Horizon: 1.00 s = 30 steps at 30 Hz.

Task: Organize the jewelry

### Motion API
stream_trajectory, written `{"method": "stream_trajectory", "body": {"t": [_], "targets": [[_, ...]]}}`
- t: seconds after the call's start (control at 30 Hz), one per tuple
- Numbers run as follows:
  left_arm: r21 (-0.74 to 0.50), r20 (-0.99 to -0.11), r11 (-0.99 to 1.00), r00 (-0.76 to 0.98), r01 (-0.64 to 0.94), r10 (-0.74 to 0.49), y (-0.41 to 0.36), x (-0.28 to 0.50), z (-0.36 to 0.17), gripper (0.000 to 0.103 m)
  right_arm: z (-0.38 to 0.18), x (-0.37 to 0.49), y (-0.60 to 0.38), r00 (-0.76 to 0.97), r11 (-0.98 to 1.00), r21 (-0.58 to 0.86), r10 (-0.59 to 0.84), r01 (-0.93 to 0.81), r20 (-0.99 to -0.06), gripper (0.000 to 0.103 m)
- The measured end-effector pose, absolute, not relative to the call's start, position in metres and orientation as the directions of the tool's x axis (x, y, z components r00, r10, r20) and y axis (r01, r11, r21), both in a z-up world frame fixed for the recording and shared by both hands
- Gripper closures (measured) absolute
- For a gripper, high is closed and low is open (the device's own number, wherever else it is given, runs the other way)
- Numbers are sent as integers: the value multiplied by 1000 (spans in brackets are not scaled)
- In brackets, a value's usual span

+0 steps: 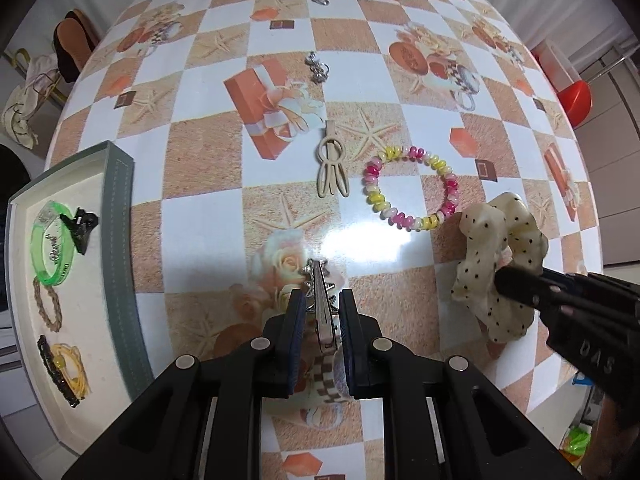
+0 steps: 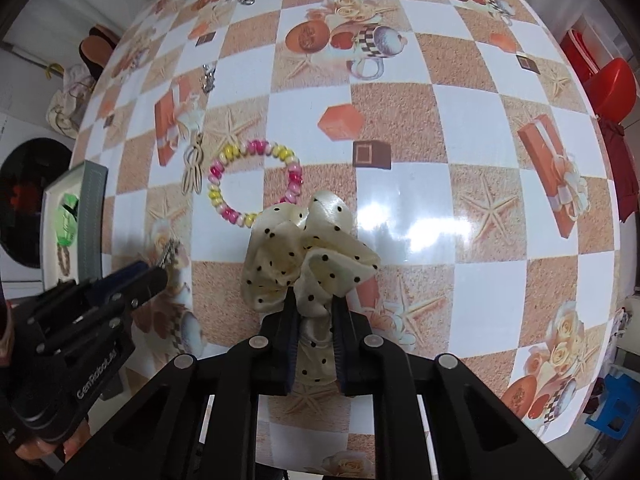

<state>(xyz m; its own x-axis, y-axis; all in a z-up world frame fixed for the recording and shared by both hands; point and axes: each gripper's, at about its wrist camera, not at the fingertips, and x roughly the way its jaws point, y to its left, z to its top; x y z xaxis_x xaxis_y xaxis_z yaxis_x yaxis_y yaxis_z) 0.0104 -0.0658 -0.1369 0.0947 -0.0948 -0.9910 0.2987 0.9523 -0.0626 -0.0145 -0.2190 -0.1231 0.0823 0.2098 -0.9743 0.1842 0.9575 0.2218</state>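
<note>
my left claw (image 1: 320, 312) is pinching a silver hair clip (image 1: 321, 300), which hangs point-down between the pads with its long axis running straight along the fingers, just clear of the table (image 1: 200, 152). my right claw (image 2: 314, 312) is squeezed on the dotted cream scrunchie (image 2: 308, 252), bunched between its pads and lifted off the cloth.

what matters now is where the tray (image 1: 118, 208) lies: off to the left of both claws, at the table's left edge, already holding a green bangle (image 1: 52, 240), a black clip and some bands. my left claw is the nearer one, with the tray's grey wall just beside it; the right claw is well apart and has the left one in its way. so i'd judge the clip goes in first, carried sideways over the wall, then the scrunchie.
</note>
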Motion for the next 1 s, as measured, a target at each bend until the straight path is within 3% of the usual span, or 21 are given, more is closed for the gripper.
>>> {"method": "stream_trajectory", "body": {"t": [0.07,0.67,0.7,0.77,1.0], "targets": [[-70,-990,952,97,299,-103,-53,14,-132,87,-120,-12,-222,83,953,230,217,197,-973,88],[-68,-991,974,94,217,-90,-26,8,-125,84,-107,-11,-220,113,951,250,232,184,-966,89],[-71,-993,976,78,208,-89,-26,9,-130,77,-107,-11,-220,113,951,250,232,184,-966,89],[-64,-994,978,70,197,-80,-27,9,-134,2,-107,-12,-221,112,950,251,233,185,-966,89],[12,-998,975,69,223,-4,-41,8,-152,0,-111,-14,-226,104,948,249,232,199,-967,89]]}}
